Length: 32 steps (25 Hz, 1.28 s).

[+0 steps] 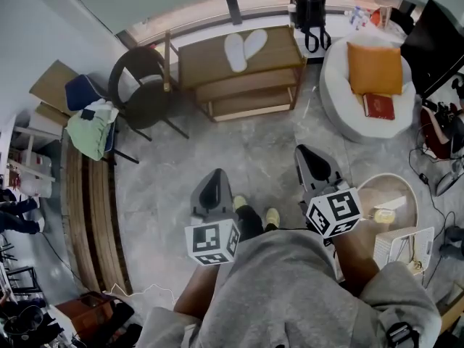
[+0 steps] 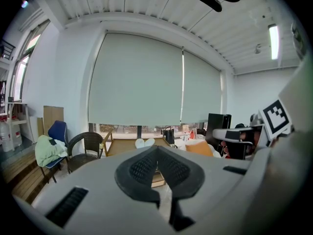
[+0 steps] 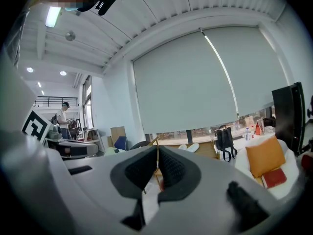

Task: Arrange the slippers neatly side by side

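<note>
Presently both tools are held out level in front of the person, over bare grey floor (image 1: 246, 147), and neither carries anything.

Left gripper (image 1: 214, 180): jaws fully closed, pads meeting at the tips, nothing between them. Its own view confirms the dark pads pressed together along the centre line.

Right gripper (image 1: 308, 156): jaws likewise closed tight, pads in contact, nothing gripped. It stands to the right of the left gripper, the two well apart, with the person's shoes (image 1: 271, 216) on the floor between them.

Slippers (image 1: 245, 49): a white pair lying flat on the top board of a wooden rack (image 1: 203, 60) by the window. They are not parallel. They form a V, close together at the end nearer the person and spread apart at the far end. Both grippers point roughly towards them, well apart from them across the floor.

Surroundings: a dark wicker chair (image 1: 141, 85) stands just beside the rack's left end. A black backpack (image 1: 308, 9) stands at the rack's far right corner. A white beanbag (image 1: 341, 100) sits to the right of the rack, with an orange cushion (image 1: 374, 67) and a red book (image 1: 378, 106) lying on it.
</note>
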### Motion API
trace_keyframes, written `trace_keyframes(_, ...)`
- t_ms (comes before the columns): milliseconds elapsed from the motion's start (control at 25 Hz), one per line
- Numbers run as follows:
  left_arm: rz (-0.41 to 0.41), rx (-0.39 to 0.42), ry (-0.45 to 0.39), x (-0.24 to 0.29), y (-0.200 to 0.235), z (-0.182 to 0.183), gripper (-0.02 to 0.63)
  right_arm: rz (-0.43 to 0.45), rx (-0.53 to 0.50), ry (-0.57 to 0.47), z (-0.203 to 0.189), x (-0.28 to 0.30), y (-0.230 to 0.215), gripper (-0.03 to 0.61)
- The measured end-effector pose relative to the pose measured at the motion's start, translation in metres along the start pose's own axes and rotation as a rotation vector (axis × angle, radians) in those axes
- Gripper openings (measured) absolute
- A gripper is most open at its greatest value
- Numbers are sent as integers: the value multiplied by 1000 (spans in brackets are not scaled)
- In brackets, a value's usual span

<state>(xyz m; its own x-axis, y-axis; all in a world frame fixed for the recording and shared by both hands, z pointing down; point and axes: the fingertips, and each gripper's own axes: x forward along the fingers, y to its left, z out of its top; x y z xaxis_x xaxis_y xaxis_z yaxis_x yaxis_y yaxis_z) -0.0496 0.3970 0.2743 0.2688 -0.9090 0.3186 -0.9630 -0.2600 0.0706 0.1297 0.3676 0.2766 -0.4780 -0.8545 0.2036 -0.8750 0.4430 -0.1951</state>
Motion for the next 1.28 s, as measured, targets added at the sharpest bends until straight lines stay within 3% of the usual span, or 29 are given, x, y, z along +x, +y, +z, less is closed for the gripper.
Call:
trace_keyframes(640, -37, 15, -11, 71, 14, 18, 14, -29, -4, -9, 12, 55, -35, 25)
trace_keyframes(1280, -82, -13, 20, 221, 94, 65, 14, -85, -27, 46, 45, 214, -81, 25)
